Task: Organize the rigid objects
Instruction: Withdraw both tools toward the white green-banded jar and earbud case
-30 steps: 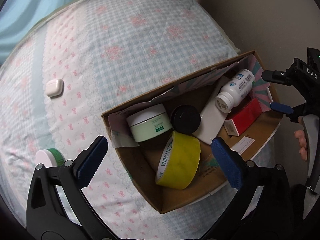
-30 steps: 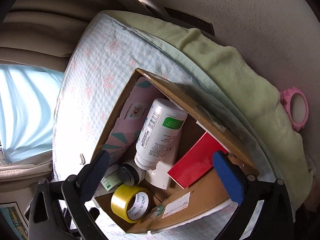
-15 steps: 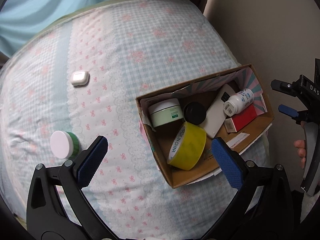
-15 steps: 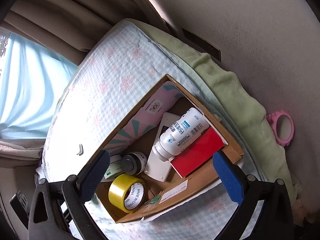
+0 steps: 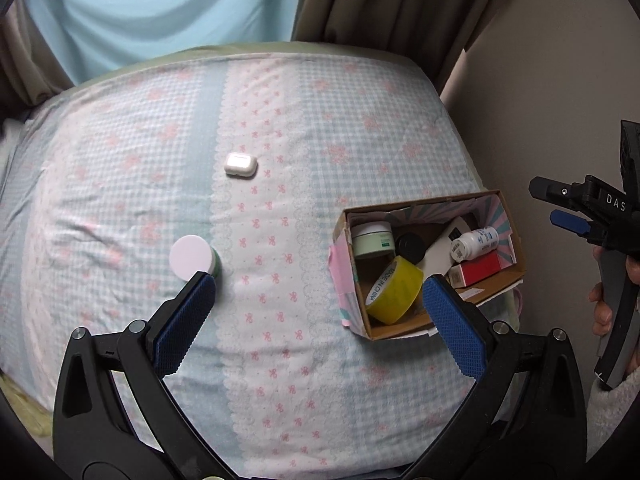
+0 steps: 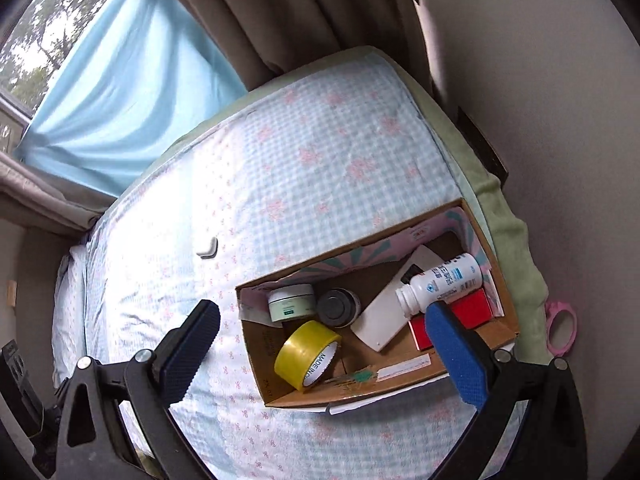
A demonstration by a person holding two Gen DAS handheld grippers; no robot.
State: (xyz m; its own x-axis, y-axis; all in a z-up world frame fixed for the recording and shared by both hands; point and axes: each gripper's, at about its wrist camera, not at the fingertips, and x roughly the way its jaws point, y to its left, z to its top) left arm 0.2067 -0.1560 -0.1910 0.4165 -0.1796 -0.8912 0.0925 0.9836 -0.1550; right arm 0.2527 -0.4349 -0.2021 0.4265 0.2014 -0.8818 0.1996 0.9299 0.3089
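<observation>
Cardboard box [image 5: 486,304] at bed's right edge, holding yellow tape roll [image 5: 394,295], white bottle [image 5: 474,243], red box [image 5: 478,272], green jar [image 5: 373,239] & black-lidded jar [image 5: 410,242] – earbud case [image 5: 241,165] & white-lidded tub [image 5: 192,258] loose on bedsheet [image 5: 280,120], well apart from box. Left gripper [image 5: 318,304] spread wide, empty; right gripper [image 6: 320,336] likewise, above box

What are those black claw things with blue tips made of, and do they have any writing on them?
Both grippers, left and right, have black frames with silver screws and textured blue pads. The right one reads "DAS" in white, and a fluffy white sleeve shows below it.
</observation>
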